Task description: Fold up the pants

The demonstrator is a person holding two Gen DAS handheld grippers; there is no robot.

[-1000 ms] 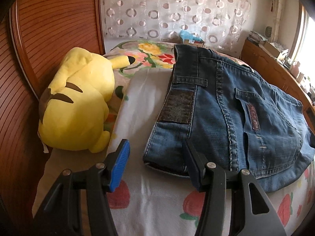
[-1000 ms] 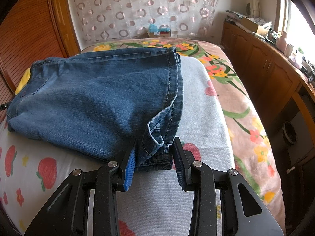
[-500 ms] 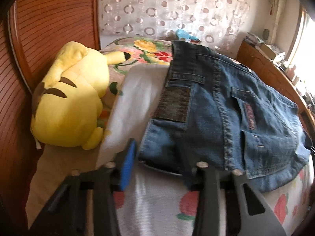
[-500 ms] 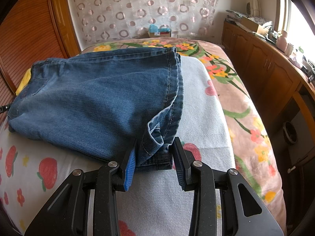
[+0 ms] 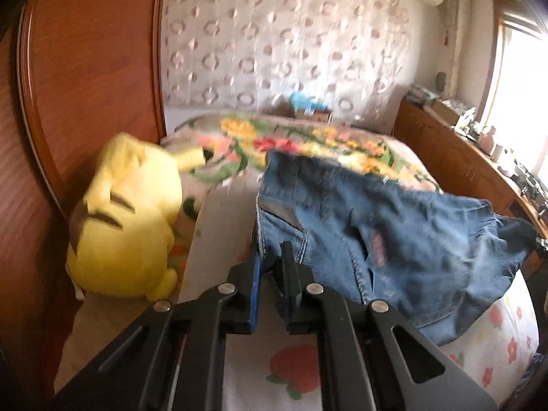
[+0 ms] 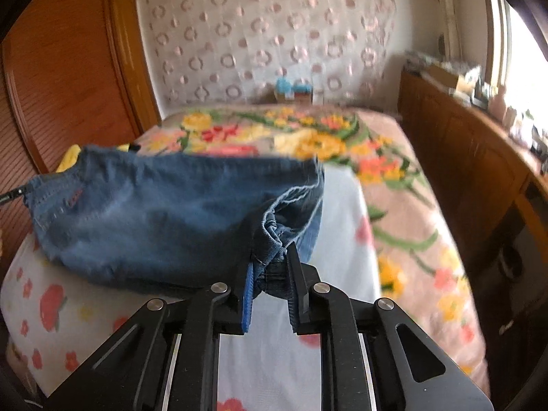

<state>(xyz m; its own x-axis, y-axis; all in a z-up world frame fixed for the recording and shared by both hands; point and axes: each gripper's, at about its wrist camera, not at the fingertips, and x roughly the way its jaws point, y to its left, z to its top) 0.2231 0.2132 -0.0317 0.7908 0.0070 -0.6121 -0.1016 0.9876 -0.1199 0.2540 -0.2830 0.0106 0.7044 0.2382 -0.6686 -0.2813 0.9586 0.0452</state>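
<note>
Blue denim pants (image 5: 394, 239) lie folded on the bed, with their near edge raised off the white strawberry-print sheet (image 5: 294, 370). My left gripper (image 5: 270, 267) is shut on the waistband corner of the pants. In the right wrist view the pants (image 6: 164, 215) stretch to the left, and my right gripper (image 6: 270, 267) is shut on the bunched leg hems. Both held ends are lifted above the sheet (image 6: 274, 359). Both views are motion-blurred.
A yellow plush toy (image 5: 126, 219) lies left of the pants against the wooden headboard (image 5: 85, 68). A floral blanket (image 6: 308, 137) covers the far bed. A wooden cabinet (image 6: 479, 157) runs along the right. A patterned curtain (image 5: 291, 41) hangs behind.
My left gripper moved onto the waistband corner and shut on it. My right gripper closed tighter on the hems. Both lifted the near edge of the pants off the sheet.
</note>
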